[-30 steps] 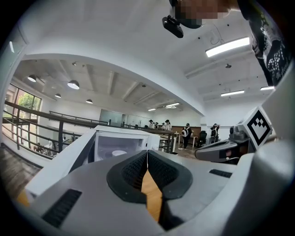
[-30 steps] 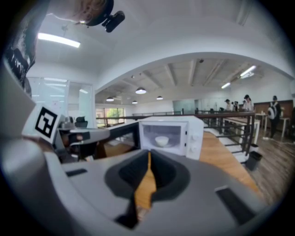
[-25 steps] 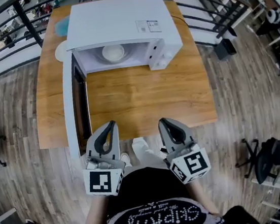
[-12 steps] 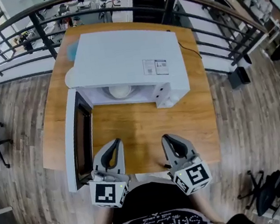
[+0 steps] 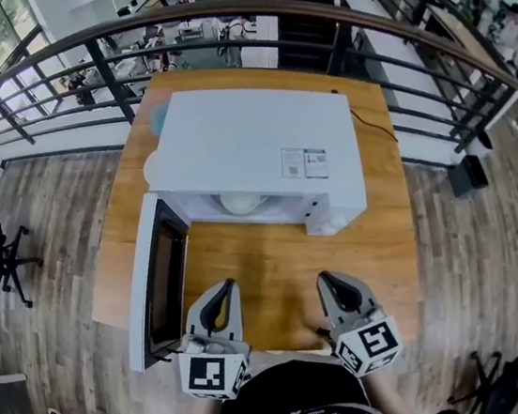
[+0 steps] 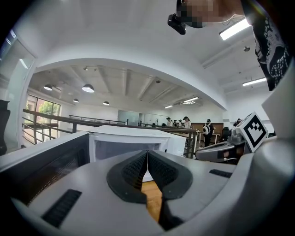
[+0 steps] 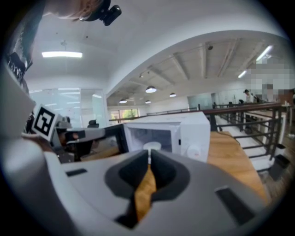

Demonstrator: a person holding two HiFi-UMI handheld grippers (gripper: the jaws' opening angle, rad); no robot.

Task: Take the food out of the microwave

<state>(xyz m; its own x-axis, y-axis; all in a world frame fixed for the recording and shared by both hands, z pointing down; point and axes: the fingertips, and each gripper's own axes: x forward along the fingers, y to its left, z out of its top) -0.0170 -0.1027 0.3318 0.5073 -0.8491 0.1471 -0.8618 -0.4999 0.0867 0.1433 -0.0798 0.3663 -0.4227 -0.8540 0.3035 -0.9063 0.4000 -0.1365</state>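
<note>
A wooden table (image 5: 276, 265) stands by a railing (image 5: 214, 10). The left gripper (image 5: 226, 287) and right gripper (image 5: 328, 278) are both pressed together and empty, over the table's near edge with bare tabletop ahead. The bowl (image 5: 242, 202) sits inside the microwave (image 5: 250, 141), whose door (image 5: 155, 281) hangs open at the left.

White microwave (image 5: 252, 150) stands on wooden table (image 5: 376, 233), door (image 5: 155, 281) swung fully open; white bowl (image 5: 242, 202) sits inside cavity.
</note>
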